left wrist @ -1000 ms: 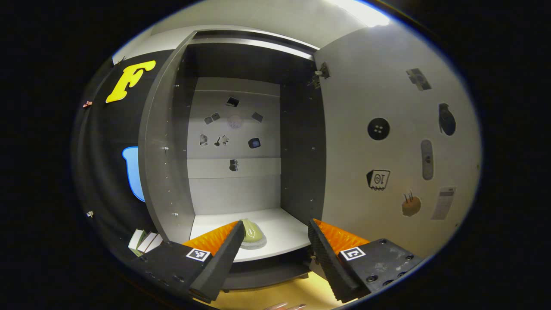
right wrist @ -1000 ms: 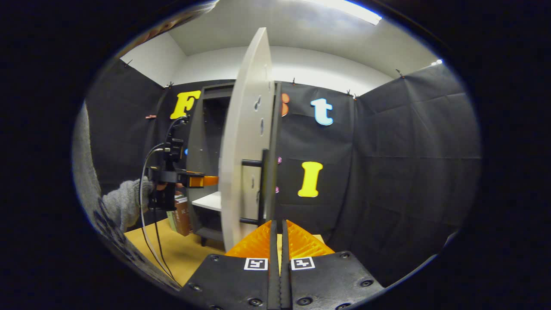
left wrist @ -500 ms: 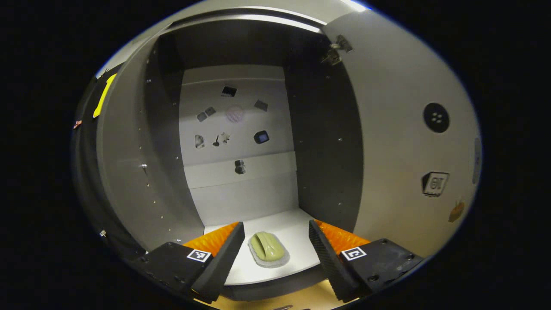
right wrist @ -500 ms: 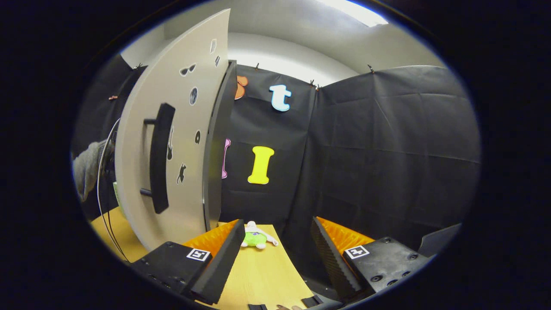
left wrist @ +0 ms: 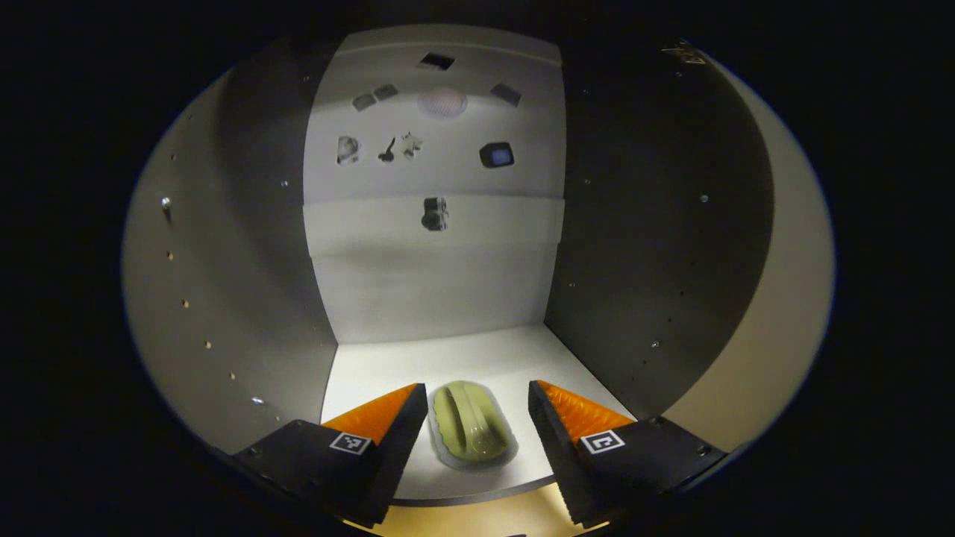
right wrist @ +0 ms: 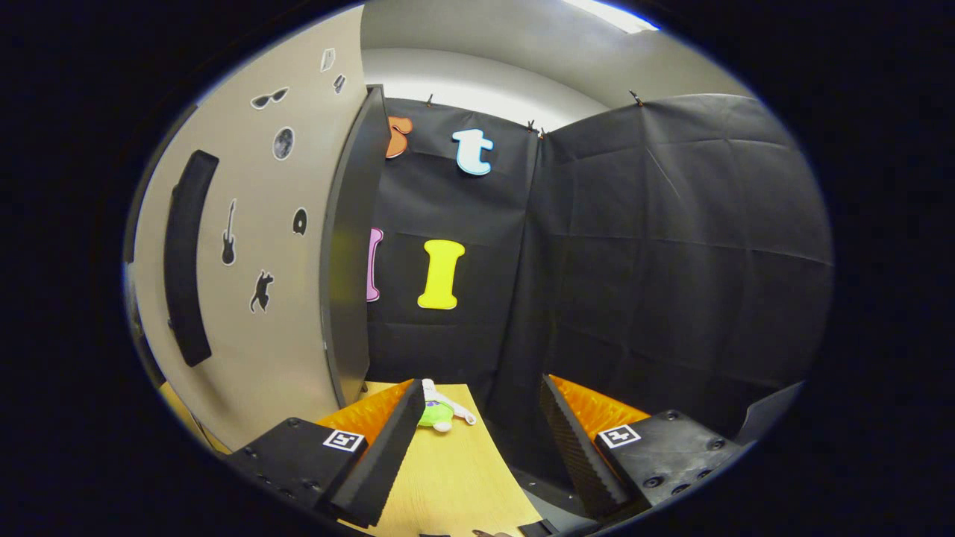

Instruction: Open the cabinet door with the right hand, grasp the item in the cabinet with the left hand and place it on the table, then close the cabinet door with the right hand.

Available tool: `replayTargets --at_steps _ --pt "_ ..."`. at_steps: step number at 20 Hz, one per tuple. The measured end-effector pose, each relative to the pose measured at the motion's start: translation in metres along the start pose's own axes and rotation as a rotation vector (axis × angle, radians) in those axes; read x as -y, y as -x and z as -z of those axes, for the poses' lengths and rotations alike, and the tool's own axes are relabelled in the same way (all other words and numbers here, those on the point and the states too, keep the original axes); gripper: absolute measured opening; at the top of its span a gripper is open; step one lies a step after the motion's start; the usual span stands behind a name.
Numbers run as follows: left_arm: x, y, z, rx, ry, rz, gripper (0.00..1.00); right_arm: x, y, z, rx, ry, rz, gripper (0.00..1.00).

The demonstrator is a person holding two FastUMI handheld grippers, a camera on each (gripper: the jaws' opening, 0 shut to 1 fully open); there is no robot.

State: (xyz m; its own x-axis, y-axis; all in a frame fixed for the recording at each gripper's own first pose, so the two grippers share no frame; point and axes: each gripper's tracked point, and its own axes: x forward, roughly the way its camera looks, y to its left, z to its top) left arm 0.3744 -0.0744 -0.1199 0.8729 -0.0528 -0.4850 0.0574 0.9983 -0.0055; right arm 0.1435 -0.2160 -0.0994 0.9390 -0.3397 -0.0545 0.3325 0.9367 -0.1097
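In the left gripper view I look into the open cabinet. A pale green ribbed item on a whitish base lies on the white shelf near its front edge. My left gripper is open, one finger on each side of the item, apart from it. In the right gripper view the cabinet door stands swung open at the left, with its dark bar handle. My right gripper is open and empty, to the right of the door over the wooden table.
A small green and white toy lies on the table by the black cloth wall. Stickers dot the cabinet's back panel and the door's outer face. The cabinet's dark side walls close in on both sides of my left gripper.
My left gripper has pushed into the cabinet until its fingers straddle the green item. My right gripper let go of the door handle, opened, and swung right of the open door.
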Motion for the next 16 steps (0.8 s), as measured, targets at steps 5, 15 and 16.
replayTargets --at_steps 5,15,16 --pt "-0.006 -0.025 0.013 -0.134 0.003 -0.019 0.84 -0.008 0.016 -0.002 0.006 -0.027 -0.02 0.97" --pt "-0.015 -0.051 0.05 -0.279 0.068 -0.067 0.63 -0.018 0.009 0.017 -0.041 -0.029 -0.039 0.98" --pt "-0.017 -0.053 0.048 -0.271 0.06 -0.079 0.58 -0.016 0.011 0.019 -0.042 -0.025 -0.038 0.97"
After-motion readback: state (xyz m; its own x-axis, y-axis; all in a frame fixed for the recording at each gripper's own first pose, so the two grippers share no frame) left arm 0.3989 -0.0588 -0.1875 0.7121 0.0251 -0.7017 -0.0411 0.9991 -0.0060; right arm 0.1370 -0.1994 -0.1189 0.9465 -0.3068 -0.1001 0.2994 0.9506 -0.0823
